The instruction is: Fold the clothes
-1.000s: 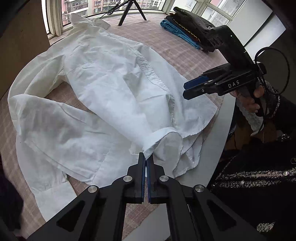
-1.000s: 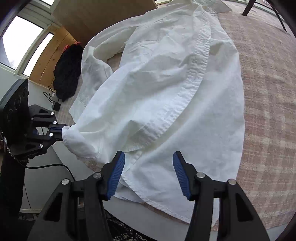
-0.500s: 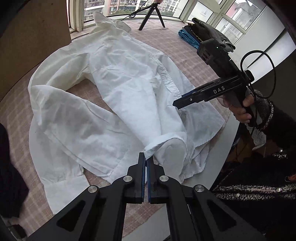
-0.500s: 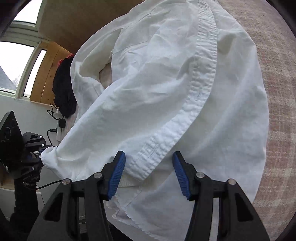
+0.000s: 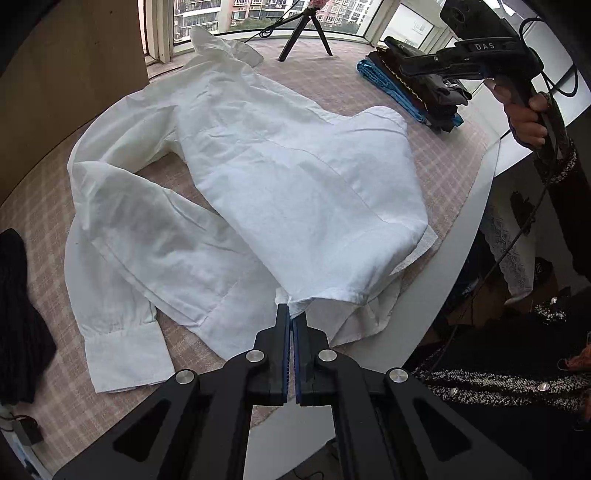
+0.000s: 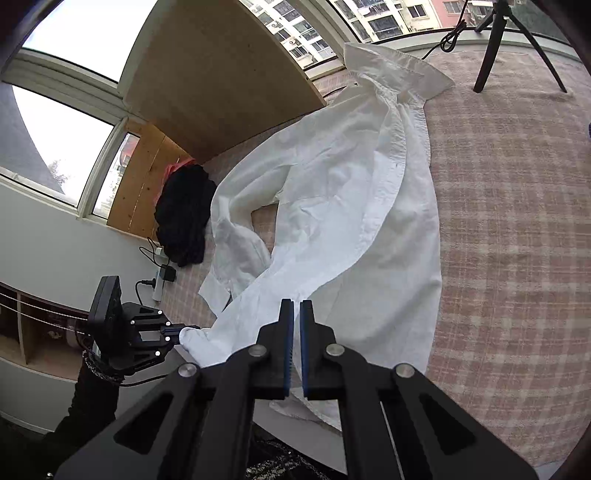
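A white long-sleeved shirt (image 5: 280, 177) lies spread on a pink checked tablecloth (image 5: 454, 162), collar at the far end, one front panel folded across the body. My left gripper (image 5: 294, 314) is shut on the shirt's hem corner near the front table edge; it also shows in the right wrist view (image 6: 177, 332), holding that corner. My right gripper (image 6: 296, 310) is shut with a narrow gap and held above the shirt's lower edge (image 6: 369, 295); I see no cloth between its fingers. In the left wrist view it (image 5: 406, 66) is raised at the far right.
A stack of folded dark and blue clothes (image 5: 417, 85) lies at the far right. A black tripod (image 5: 304, 33) stands at the back. A black garment (image 6: 183, 214) lies at the left edge beside a wooden board (image 6: 207, 77). The table edge (image 5: 469, 236) curves on the right.
The right gripper has closed and lifted up and away from the shirt. The front panel now lies folded over the body. The left gripper keeps its hold on the hem corner.
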